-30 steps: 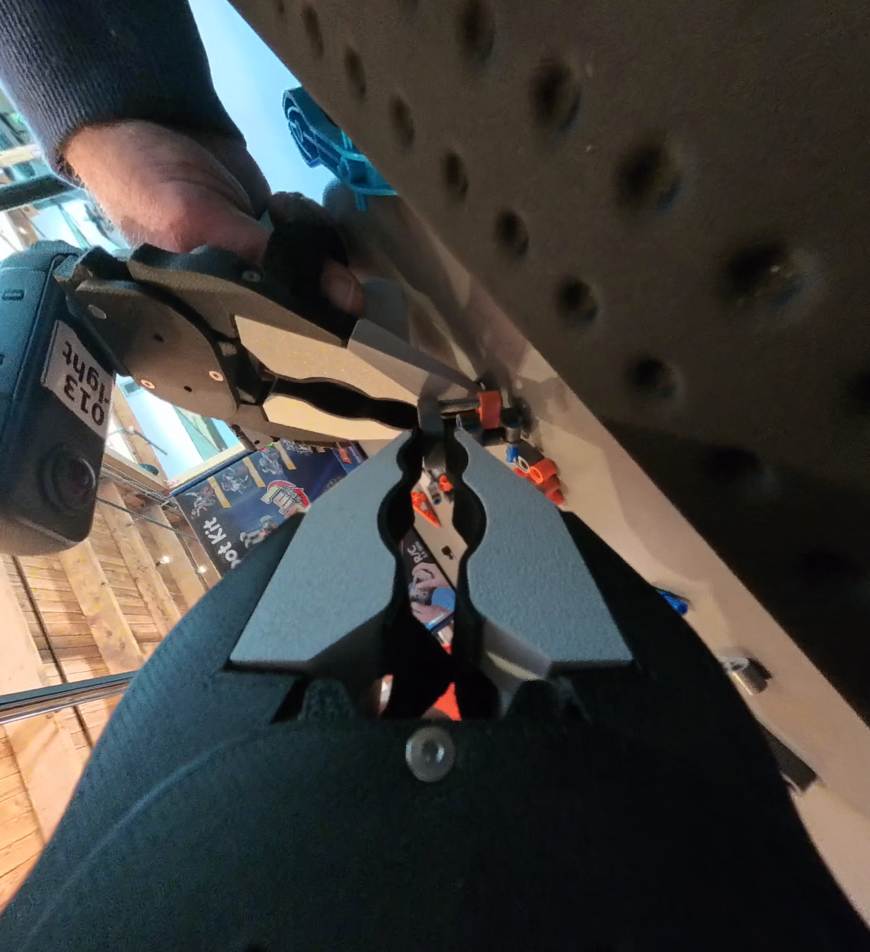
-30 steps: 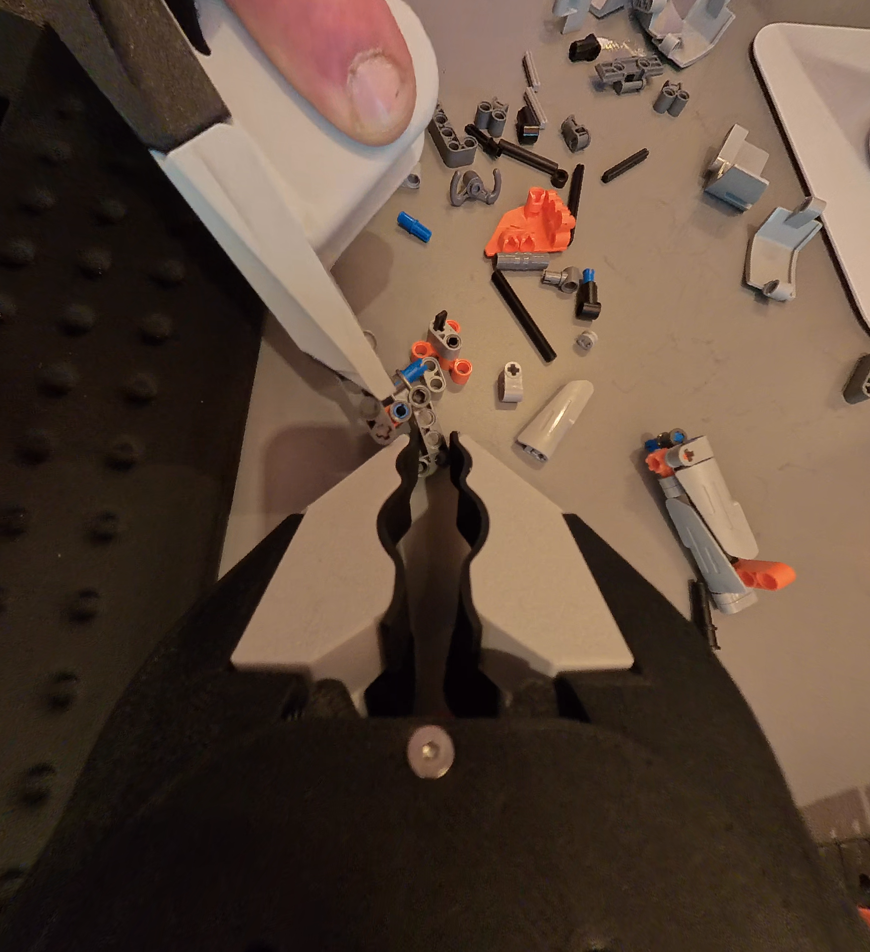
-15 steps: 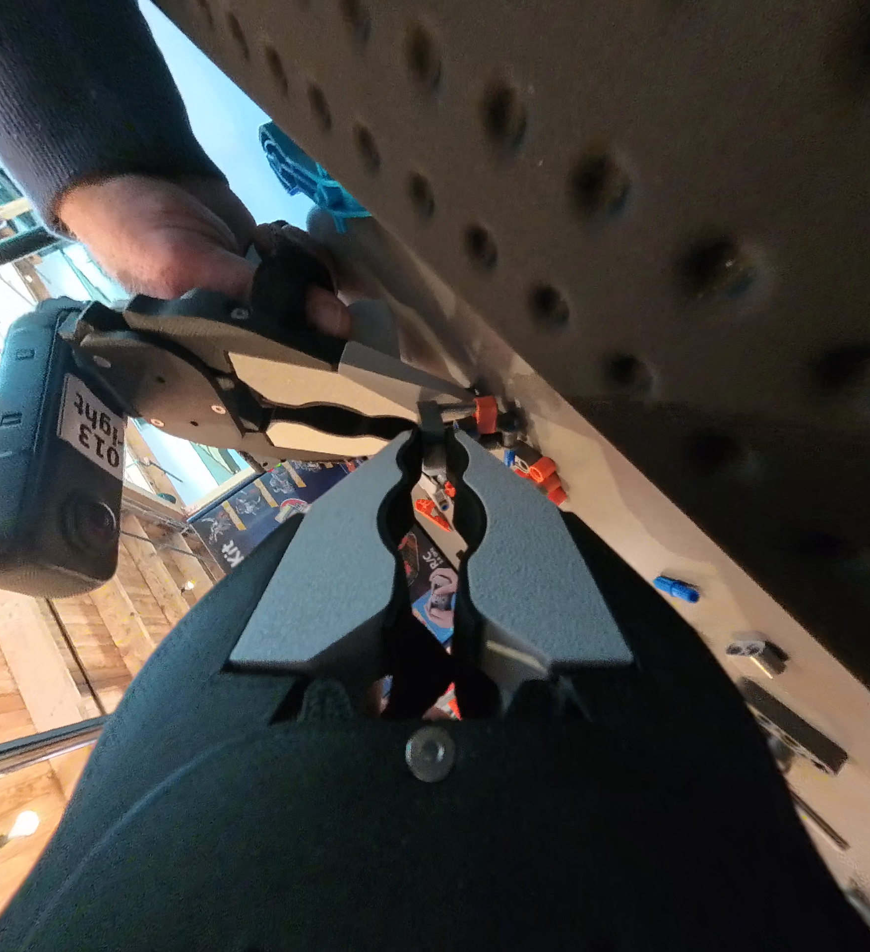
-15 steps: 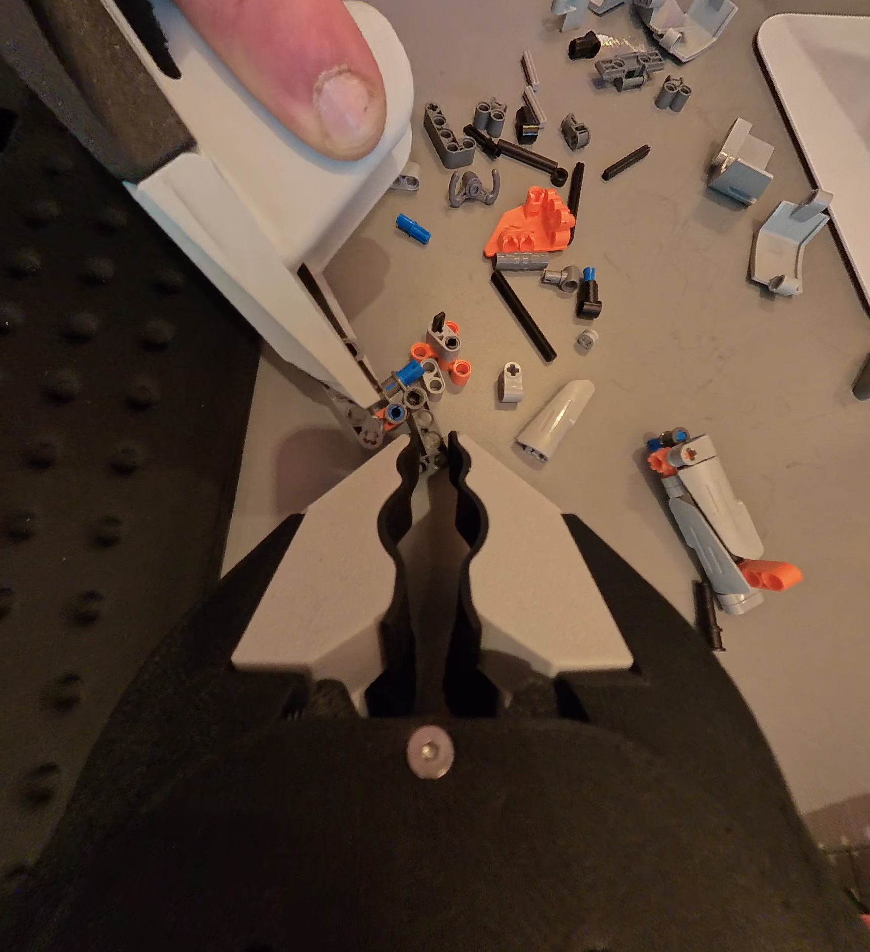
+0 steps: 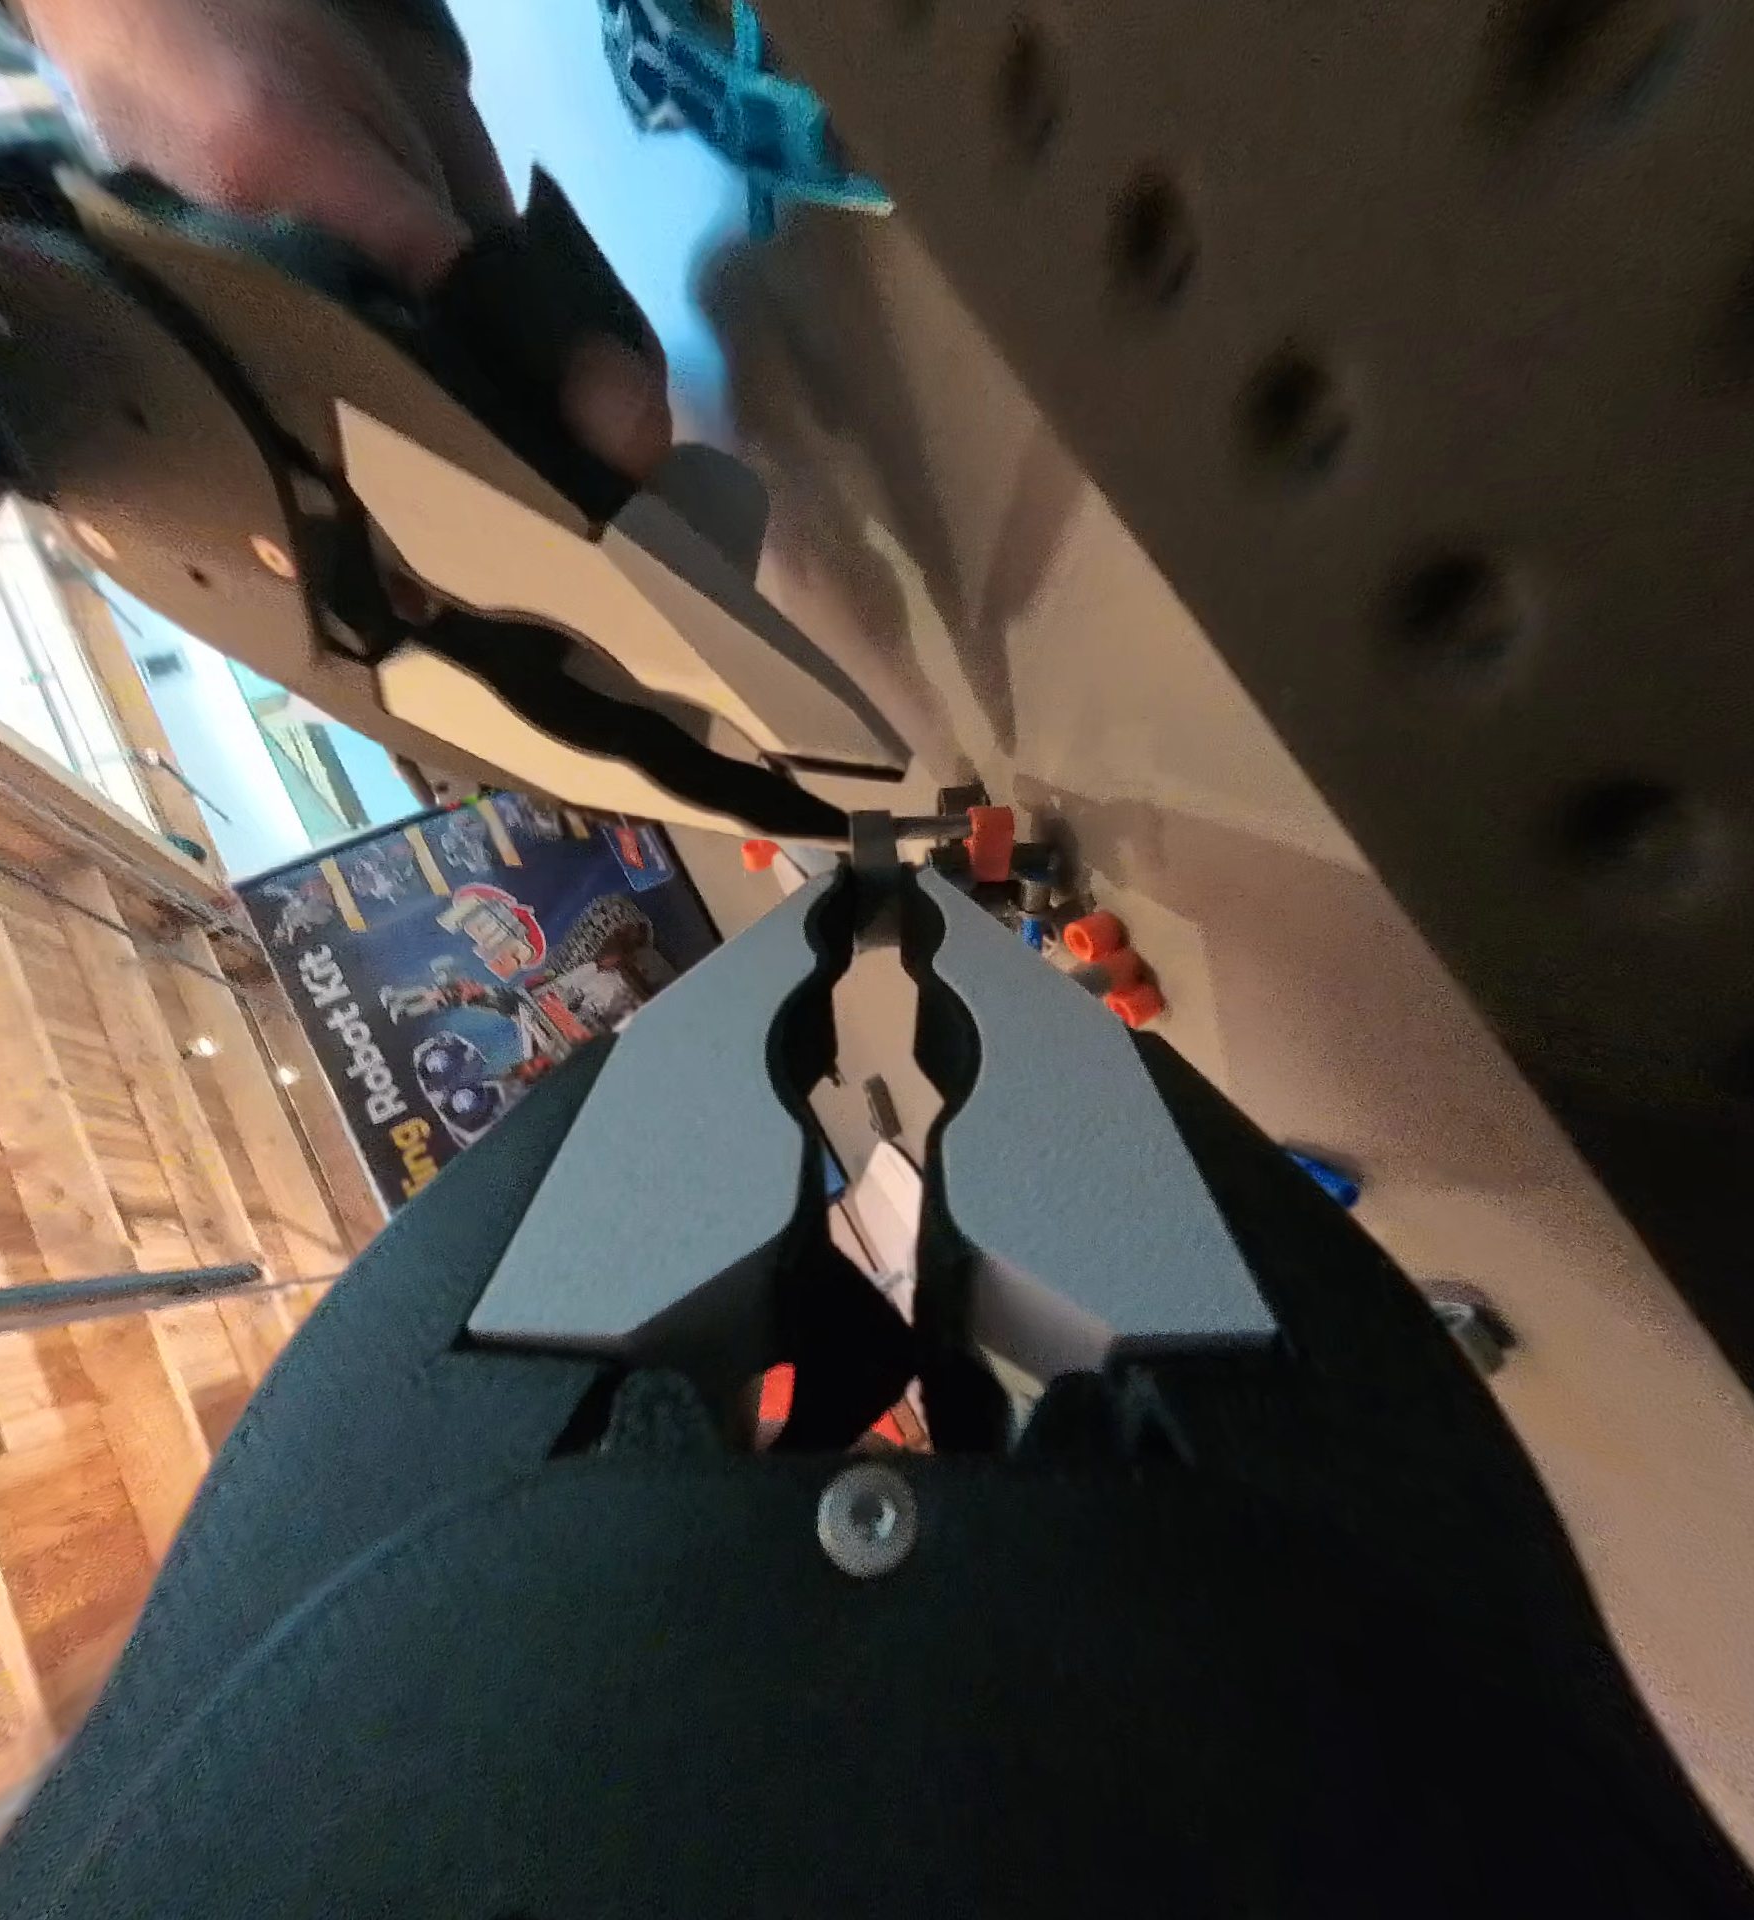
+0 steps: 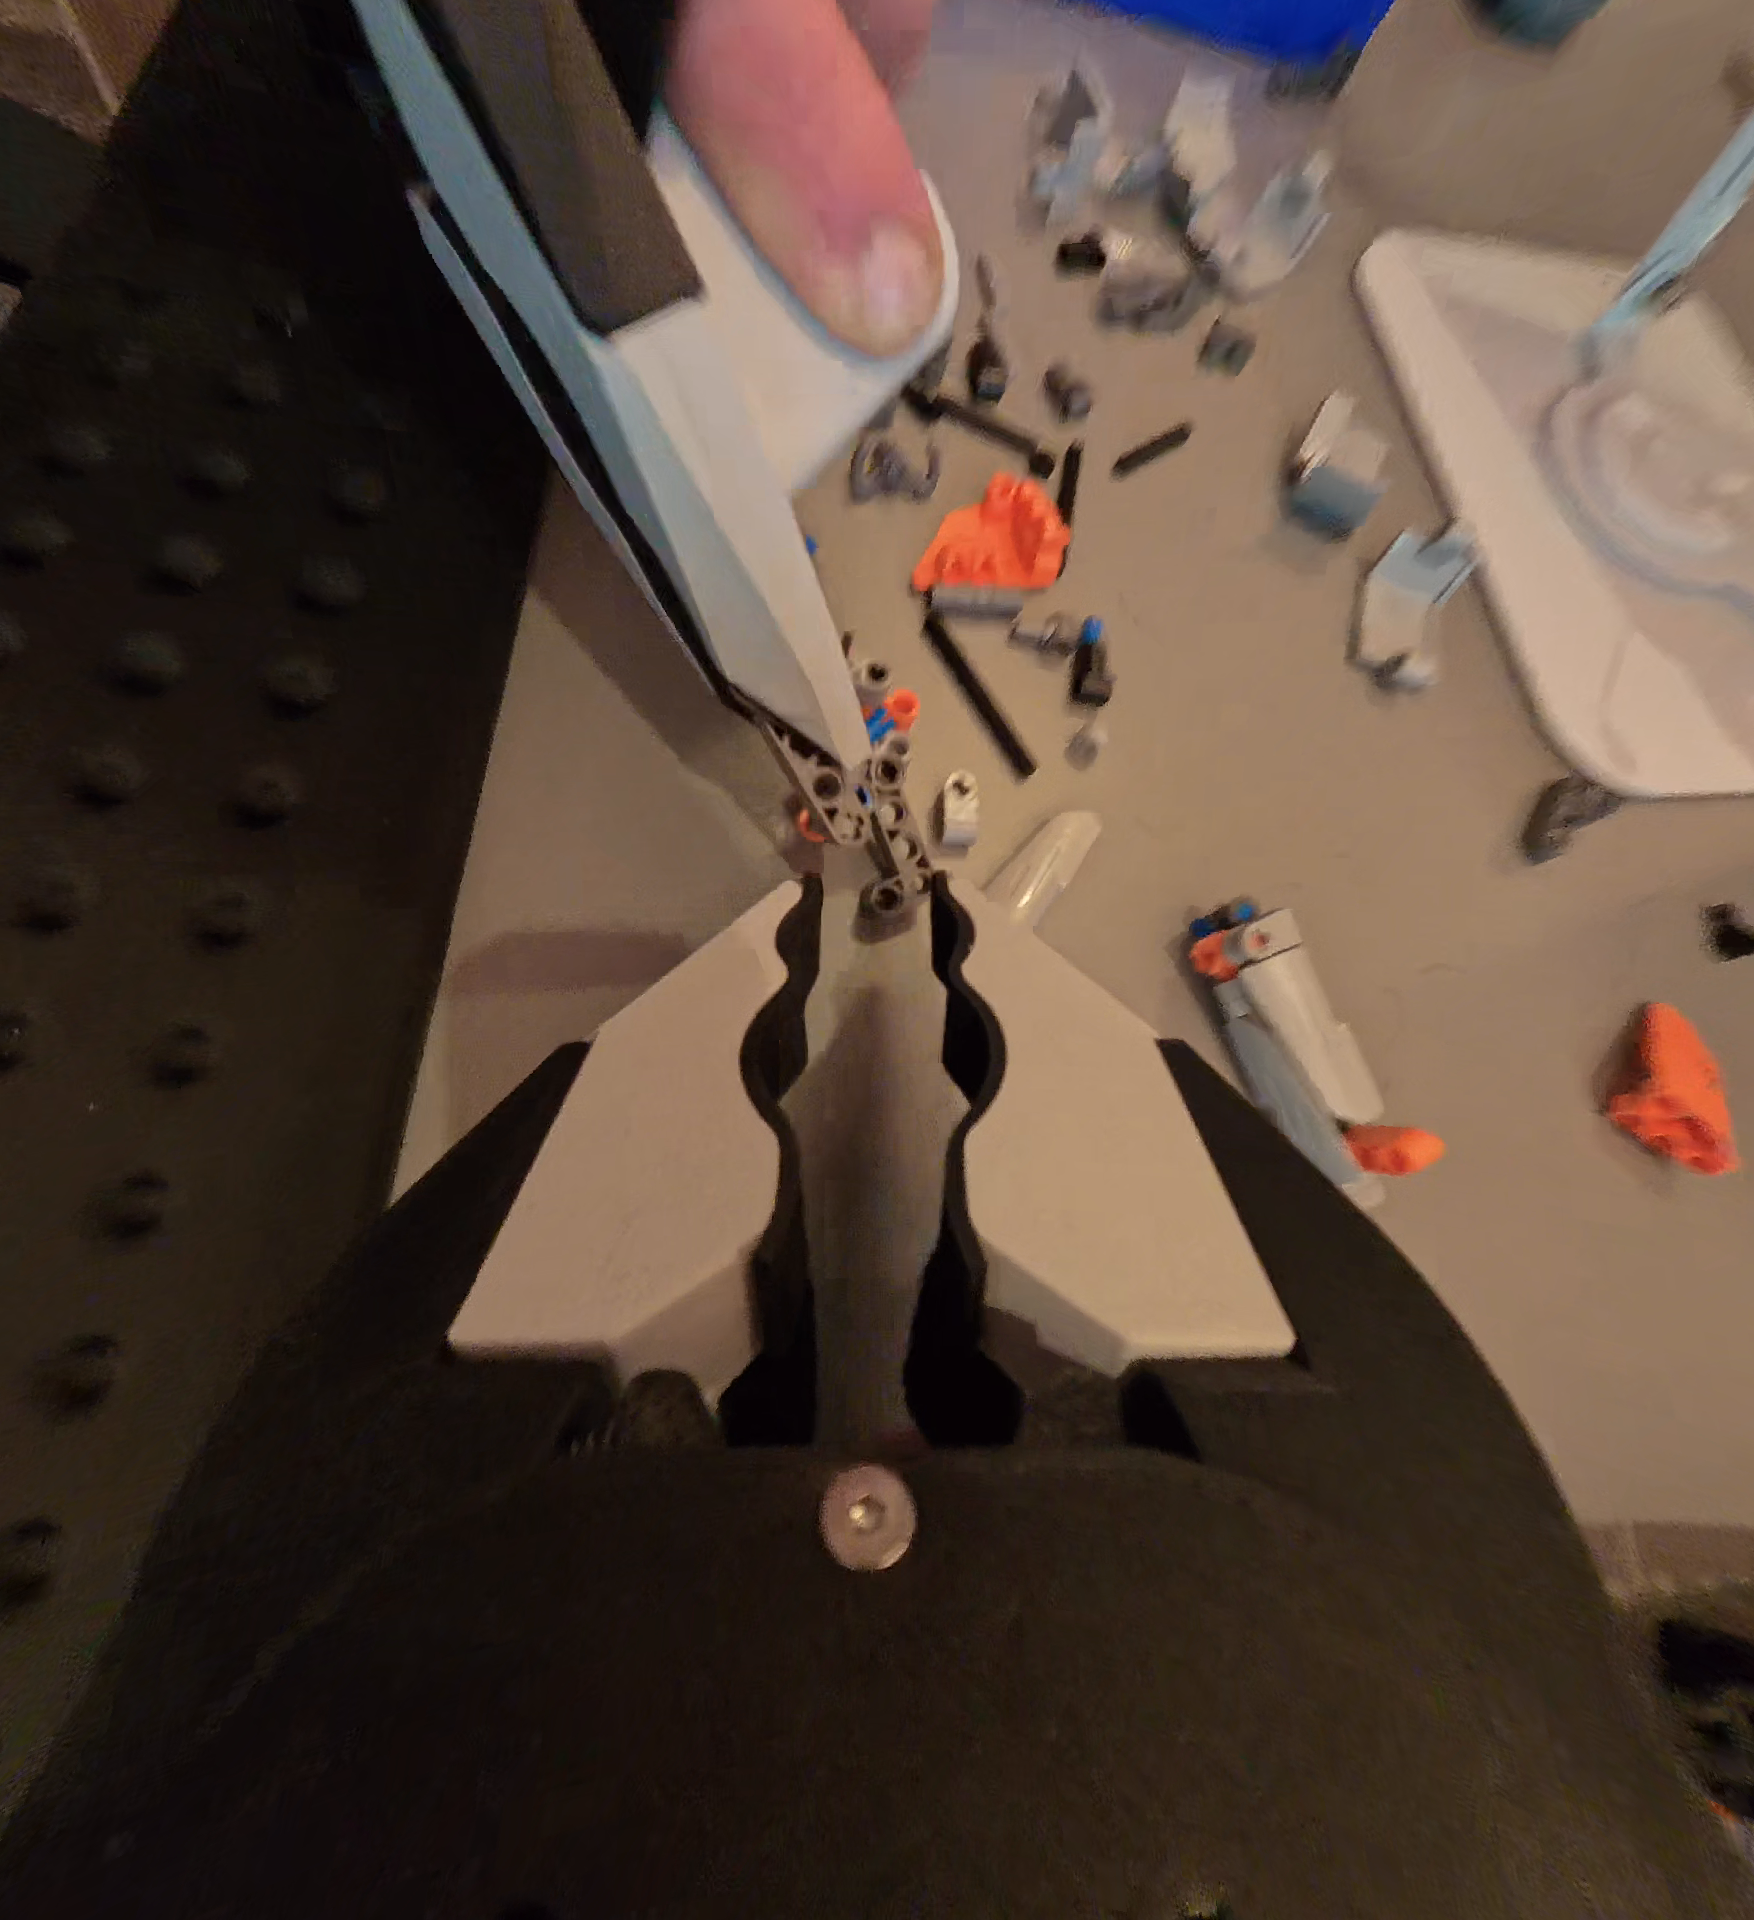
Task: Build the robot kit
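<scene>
Grey plastic beam assembly (image 6: pixel 878 821), light, rigid, studded with pin holes, sits pinched at its near end between my right gripper (image 6: pixel 875 902) tips. My left gripper (image 5: pixel 878 899) clamps its other end. Loose pieces, including an orange piece (image 6: pixel 998 535), litter the desk (image 6: pixel 1216 831) beyond.

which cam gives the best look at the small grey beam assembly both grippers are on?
Right wrist view: the grey beam assembly is seen from above with its pin holes visible, between the right gripper and left gripper. Left wrist view shows it edge-on, mostly a grey stub and an orange bush.
</scene>
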### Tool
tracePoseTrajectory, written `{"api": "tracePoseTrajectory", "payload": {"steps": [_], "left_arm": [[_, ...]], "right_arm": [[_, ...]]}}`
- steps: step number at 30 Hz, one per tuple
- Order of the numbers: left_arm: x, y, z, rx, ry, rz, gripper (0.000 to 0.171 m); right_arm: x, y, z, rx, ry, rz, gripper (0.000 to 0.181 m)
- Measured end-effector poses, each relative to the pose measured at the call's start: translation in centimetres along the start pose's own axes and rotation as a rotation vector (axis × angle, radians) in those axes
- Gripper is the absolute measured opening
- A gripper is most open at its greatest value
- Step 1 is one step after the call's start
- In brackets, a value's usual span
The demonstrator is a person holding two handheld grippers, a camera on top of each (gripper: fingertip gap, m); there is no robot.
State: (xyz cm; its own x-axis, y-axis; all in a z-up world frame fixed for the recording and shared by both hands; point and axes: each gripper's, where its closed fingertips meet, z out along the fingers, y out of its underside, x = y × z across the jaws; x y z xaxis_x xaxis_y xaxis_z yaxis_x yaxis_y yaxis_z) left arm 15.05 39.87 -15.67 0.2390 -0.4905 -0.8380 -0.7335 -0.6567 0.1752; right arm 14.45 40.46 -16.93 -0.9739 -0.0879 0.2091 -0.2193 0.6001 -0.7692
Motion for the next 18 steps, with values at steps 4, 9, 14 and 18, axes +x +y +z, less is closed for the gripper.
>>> {"api": "tracePoseTrajectory", "payload": {"steps": [4,9,14,18], "left_arm": [[-0.2,1.3,0.3,-0.015,0.013,-0.185,0.006],[-0.4,2.2,0.7,-0.013,0.033,-0.424,0.006],[-0.3,2.7,0.7,0.016,0.058,-0.576,0.006],[-0.2,2.7,0.6,0.034,0.059,-0.620,0.007]], "right_arm": [[0.7,-0.9,0.5,-0.004,0.145,-0.171,0.021],[1.5,-1.2,1.7,-0.045,0.276,-0.319,0.033],[1.9,-1.2,2.3,-0.070,0.316,-0.374,0.035],[2.0,-1.2,2.3,-0.067,0.317,-0.403,0.031]]}}
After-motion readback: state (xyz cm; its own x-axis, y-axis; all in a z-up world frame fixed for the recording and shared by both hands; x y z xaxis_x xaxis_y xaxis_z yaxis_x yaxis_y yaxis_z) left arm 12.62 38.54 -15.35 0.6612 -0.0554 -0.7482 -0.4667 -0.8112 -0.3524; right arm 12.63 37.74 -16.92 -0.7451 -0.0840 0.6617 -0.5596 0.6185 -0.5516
